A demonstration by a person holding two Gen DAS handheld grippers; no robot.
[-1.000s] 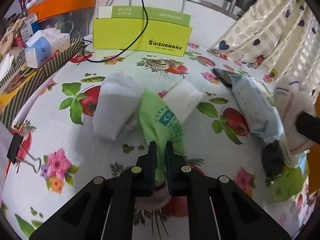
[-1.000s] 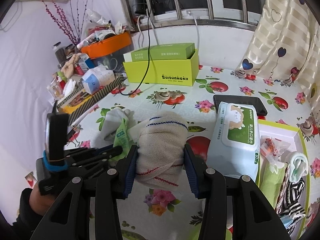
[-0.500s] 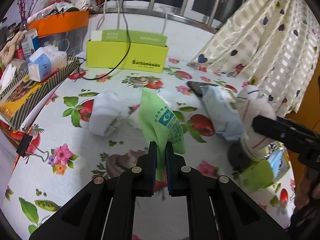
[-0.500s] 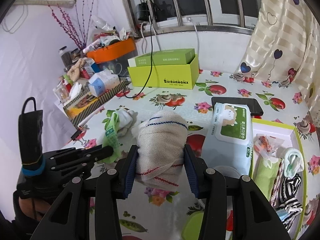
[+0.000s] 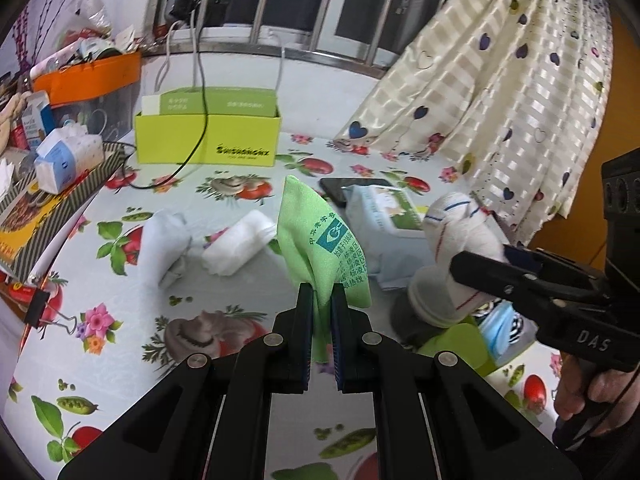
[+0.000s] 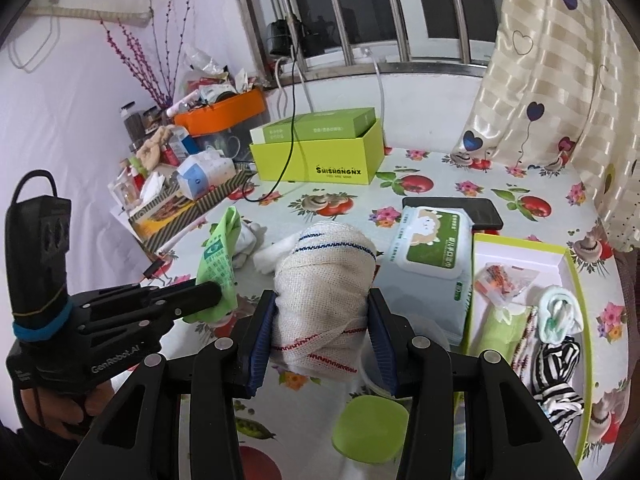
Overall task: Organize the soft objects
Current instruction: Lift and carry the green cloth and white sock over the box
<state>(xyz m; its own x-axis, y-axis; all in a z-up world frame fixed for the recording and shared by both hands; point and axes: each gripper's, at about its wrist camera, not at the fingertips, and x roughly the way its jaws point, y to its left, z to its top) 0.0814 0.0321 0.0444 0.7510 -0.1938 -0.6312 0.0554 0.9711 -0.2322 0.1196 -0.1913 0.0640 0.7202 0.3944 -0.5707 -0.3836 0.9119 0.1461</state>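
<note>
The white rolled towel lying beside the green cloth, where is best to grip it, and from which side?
Probably grip the white rolled towel across its middle, coming from above with the jaws spanning its short width. It lies flat as a long roll, with bare tablecloth along its near side.

Each fisheye camera sits just behind its own gripper, looking forward and downward along the fingers at the worktop point(image 5: 120, 352) close below. Both face the barred window point(image 6: 360, 12) beyond – and both take in the yellow-green box point(image 5: 208, 142), while each view catches the other gripper off to one side.
</note>
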